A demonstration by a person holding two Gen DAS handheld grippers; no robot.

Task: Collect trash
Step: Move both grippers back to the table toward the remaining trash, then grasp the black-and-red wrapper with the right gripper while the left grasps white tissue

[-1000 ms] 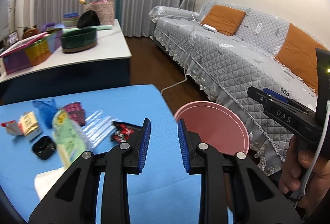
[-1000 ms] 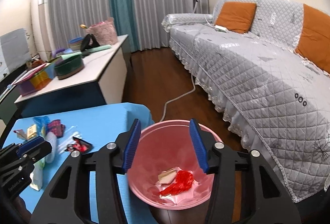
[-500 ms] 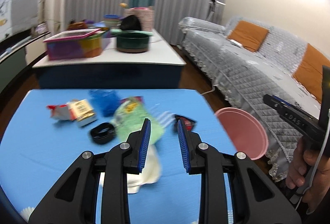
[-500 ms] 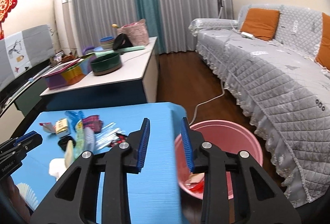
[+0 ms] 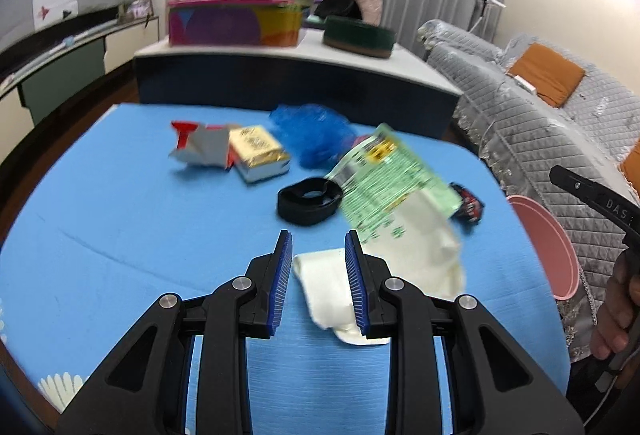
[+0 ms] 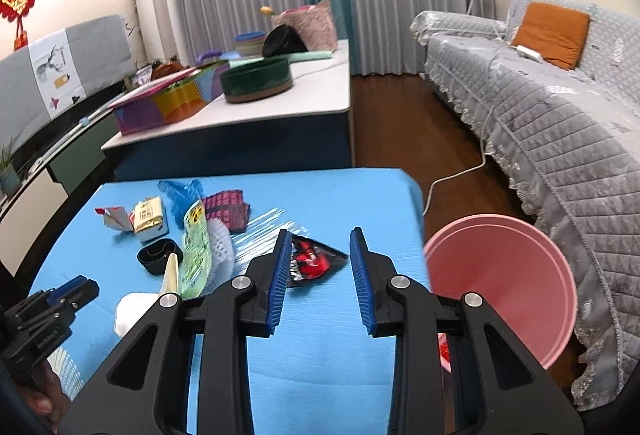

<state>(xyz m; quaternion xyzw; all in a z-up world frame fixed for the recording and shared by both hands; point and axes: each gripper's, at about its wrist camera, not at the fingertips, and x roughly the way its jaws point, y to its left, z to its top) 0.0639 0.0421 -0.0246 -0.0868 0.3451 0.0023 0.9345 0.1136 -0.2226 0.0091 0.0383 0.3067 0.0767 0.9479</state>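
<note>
Meanwhile, two grippers hover over litter on the blue tabletop (image 5: 120, 215)

Left gripper (image 5: 318, 271), jaws apart and empty, points at a crumpled cream paper napkin (image 5: 400, 271) beside the pale green printed sachet (image 5: 384, 183); the right gripper (image 6: 318, 267), jaws also parted around nothing, faces a red-and-black foil wrapper (image 6: 314, 261) near the pink plastic bin (image 6: 504, 287). Napkin looks light and soft; pinch a raised fold

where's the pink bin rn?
The pink bin sits on the floor off the blue table's right edge in the right wrist view, between table and grey sofa.
</note>
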